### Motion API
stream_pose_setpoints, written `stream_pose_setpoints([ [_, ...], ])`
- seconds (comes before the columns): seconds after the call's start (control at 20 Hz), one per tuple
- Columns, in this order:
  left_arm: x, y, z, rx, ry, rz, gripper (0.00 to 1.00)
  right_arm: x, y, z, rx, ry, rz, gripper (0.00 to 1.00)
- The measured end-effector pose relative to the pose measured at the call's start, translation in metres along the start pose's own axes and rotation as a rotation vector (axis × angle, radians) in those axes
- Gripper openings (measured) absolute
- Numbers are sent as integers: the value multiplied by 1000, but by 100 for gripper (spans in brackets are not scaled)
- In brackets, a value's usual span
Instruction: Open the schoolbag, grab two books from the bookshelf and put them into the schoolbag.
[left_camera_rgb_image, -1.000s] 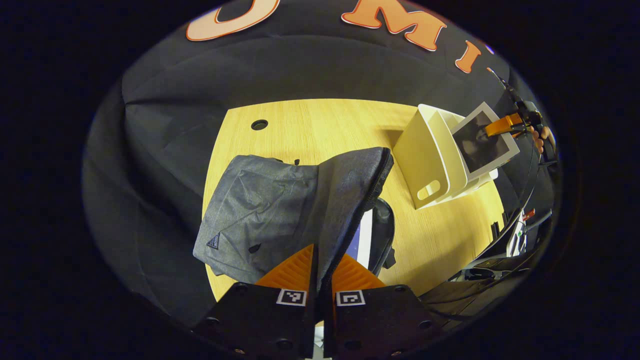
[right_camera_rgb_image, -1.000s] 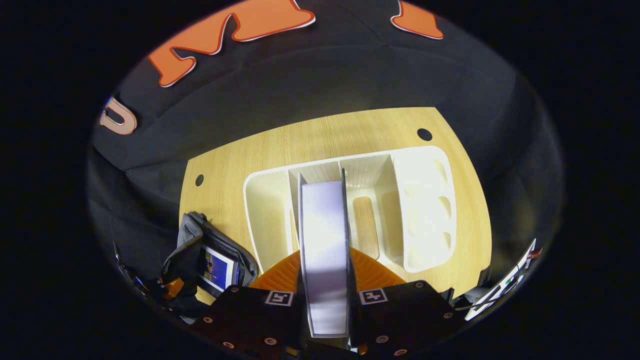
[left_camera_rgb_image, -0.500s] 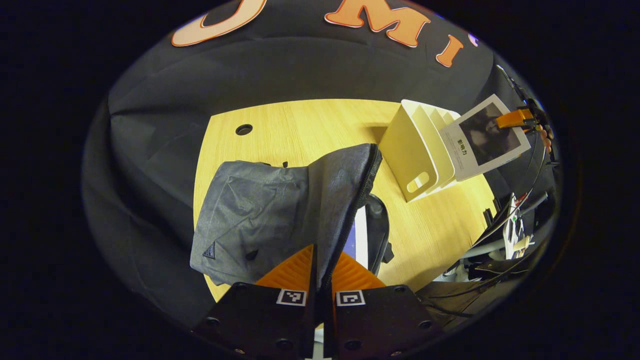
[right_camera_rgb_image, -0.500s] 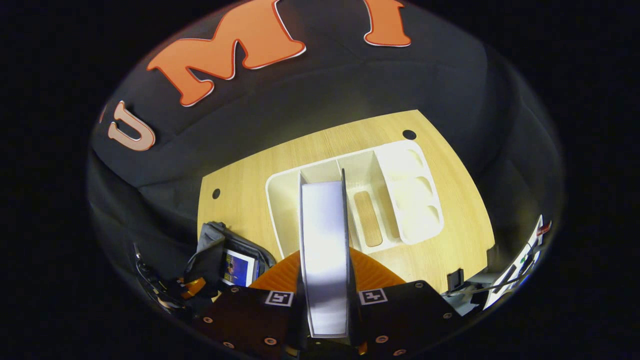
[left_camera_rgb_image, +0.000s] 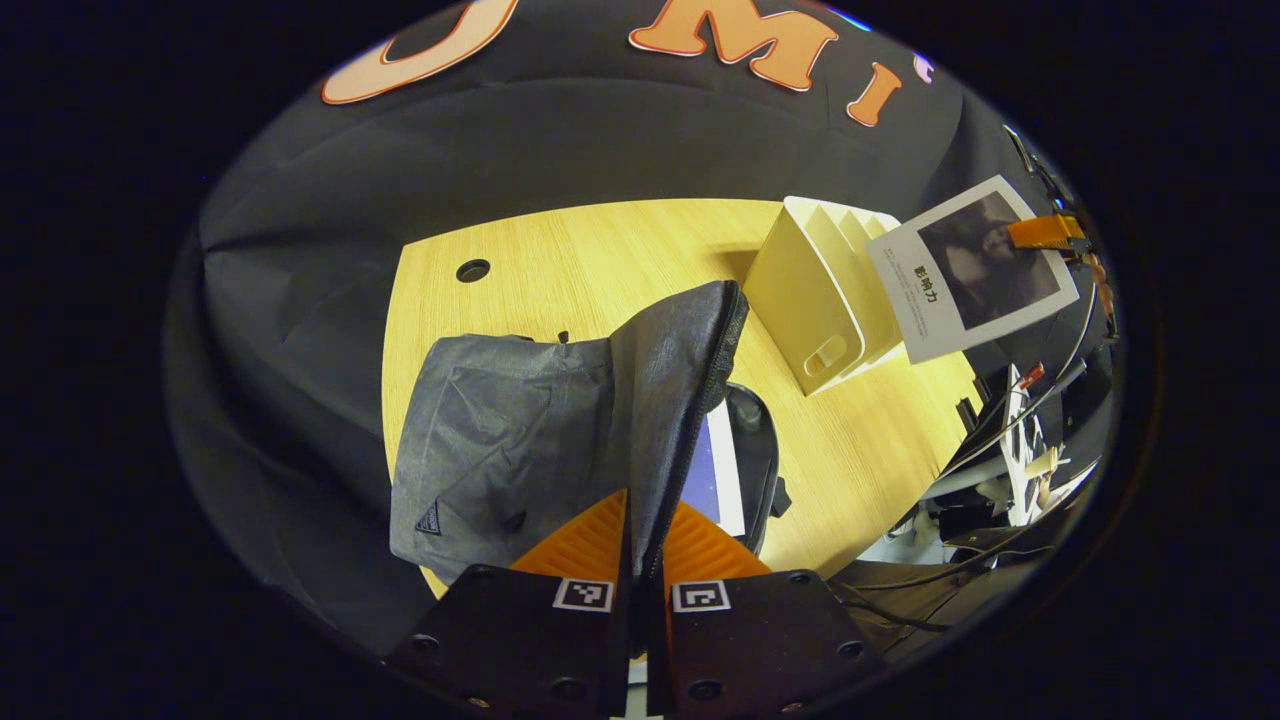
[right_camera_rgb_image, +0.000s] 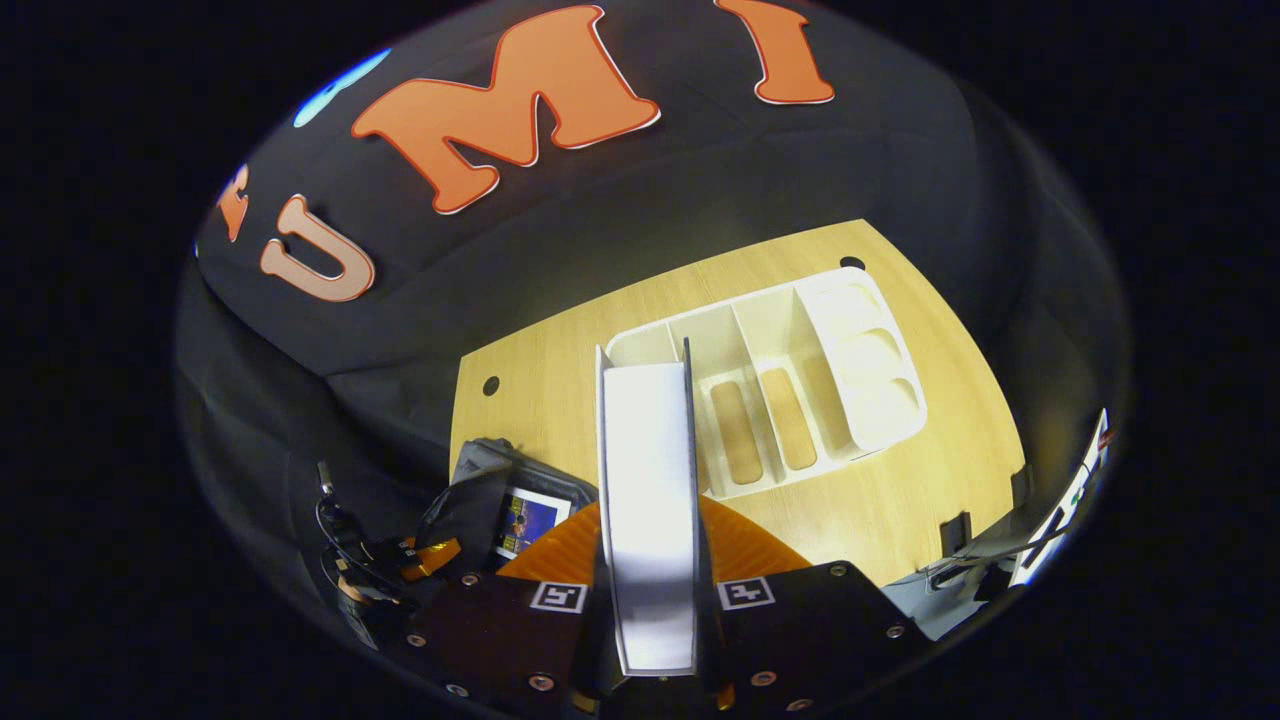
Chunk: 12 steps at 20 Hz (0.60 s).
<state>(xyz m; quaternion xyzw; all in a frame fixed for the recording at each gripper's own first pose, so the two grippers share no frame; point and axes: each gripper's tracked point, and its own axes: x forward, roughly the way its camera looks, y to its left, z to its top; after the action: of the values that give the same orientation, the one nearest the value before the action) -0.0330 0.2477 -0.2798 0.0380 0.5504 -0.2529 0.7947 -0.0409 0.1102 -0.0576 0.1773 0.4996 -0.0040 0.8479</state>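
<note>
Left gripper view: my left gripper (left_camera_rgb_image: 640, 545) is pinched tight on the zippered edge of the schoolbag's flap (left_camera_rgb_image: 690, 400), both fingers pressing the grey fabric, holding that flap up and the mouth open. The schoolbag (left_camera_rgb_image: 510, 440) lies on the wooden table (left_camera_rgb_image: 560, 260), and through the opening I can see one book (left_camera_rgb_image: 715, 470) already inside, its white-edged cover showing. Over to the right stands the white bookshelf (left_camera_rgb_image: 815, 290), upright on the table. Beside and above it, the right gripper (left_camera_rgb_image: 1040, 232) holds the second book (left_camera_rgb_image: 975, 270) in the air by its upper corner, cover facing me, clear of the shelf.

Right gripper view: my right gripper (right_camera_rgb_image: 650, 560) is clamped on the second book (right_camera_rgb_image: 648, 500), fingers closed on either cover, page edge running straight up the middle of my view. Below it is the bookshelf (right_camera_rgb_image: 790, 380), its slots bare, wood showing through the cut-outs. Lower left, the schoolbag (right_camera_rgb_image: 490, 490) sits open with the first book (right_camera_rgb_image: 528, 520) visible inside, and the left gripper (right_camera_rgb_image: 425, 553) on its flap.
</note>
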Motion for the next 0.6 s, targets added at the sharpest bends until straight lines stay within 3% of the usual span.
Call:
stream_pose_setpoints([
  [0.6, -17, 15, 17, 51, -17, -5, 8, 36, 62, -69, 96, 11, 233, 33],
])
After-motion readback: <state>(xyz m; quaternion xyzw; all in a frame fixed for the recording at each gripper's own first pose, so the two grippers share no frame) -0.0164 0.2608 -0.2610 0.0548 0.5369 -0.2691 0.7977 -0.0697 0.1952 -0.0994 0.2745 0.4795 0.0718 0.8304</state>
